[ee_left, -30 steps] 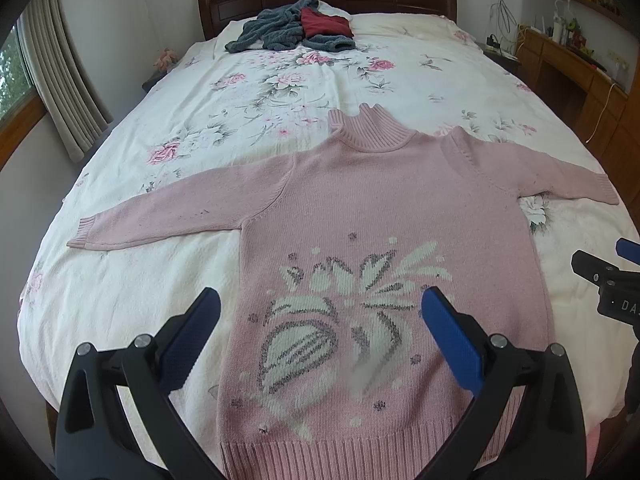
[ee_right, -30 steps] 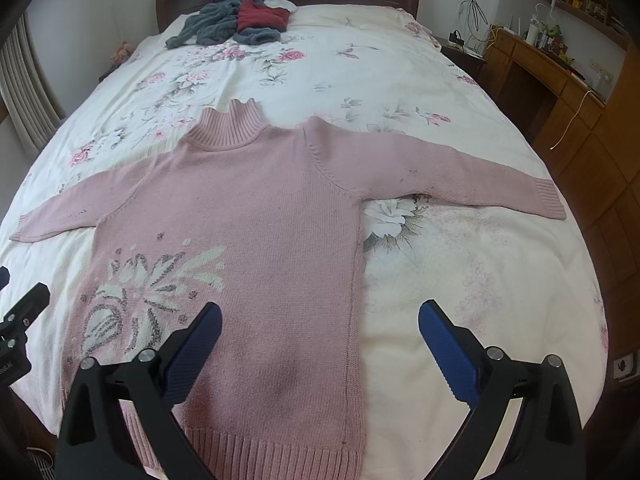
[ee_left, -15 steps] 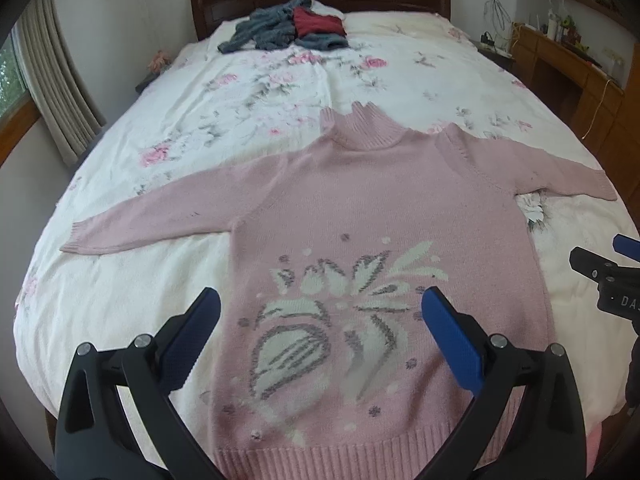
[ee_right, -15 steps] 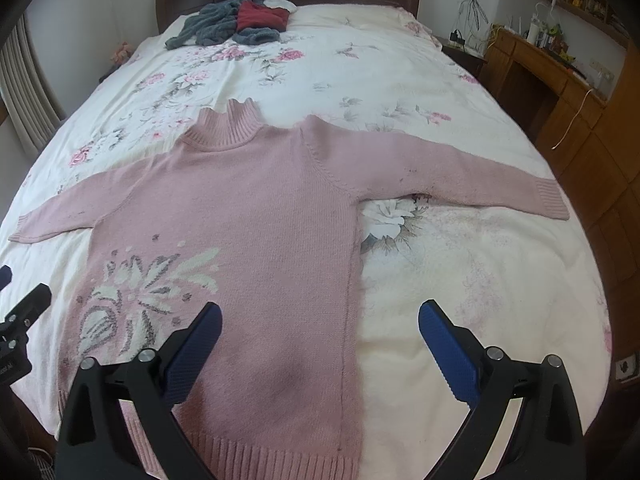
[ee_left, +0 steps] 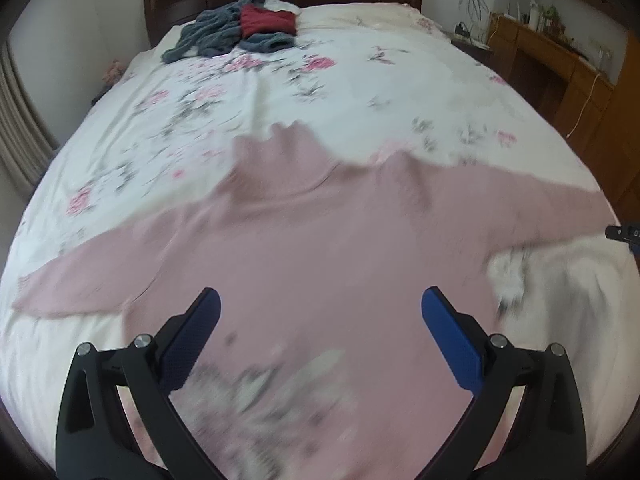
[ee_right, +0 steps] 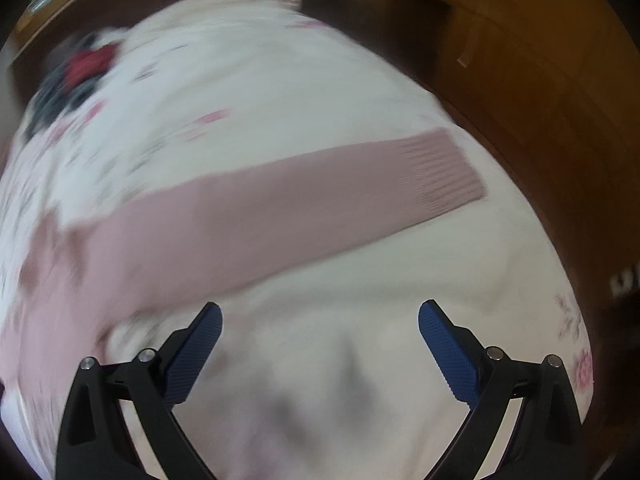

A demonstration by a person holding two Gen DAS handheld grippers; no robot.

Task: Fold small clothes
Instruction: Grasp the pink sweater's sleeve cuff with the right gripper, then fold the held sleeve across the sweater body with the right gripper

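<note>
Lying flat on the flowered bedspread [ee_left: 360, 92] with both sleeves spread wide, the pink knitted sweater [ee_left: 340, 240] looks soft, floppy and fairly thick, so I'd guess it drapes and stretches when lifted and is best pinched at a ribbed cuff or the shoulder seam. Its body lies under and ahead of the left gripper [ee_left: 320, 322], whose blue fingers stand wide apart, empty and seemingly above the knit. The right gripper [ee_right: 320, 334], also gaping and empty, hovers over bare bedspread, with the sleeve's ribbed cuff [ee_right: 444, 172] ahead of it, well apart from the fingertips.
</note>
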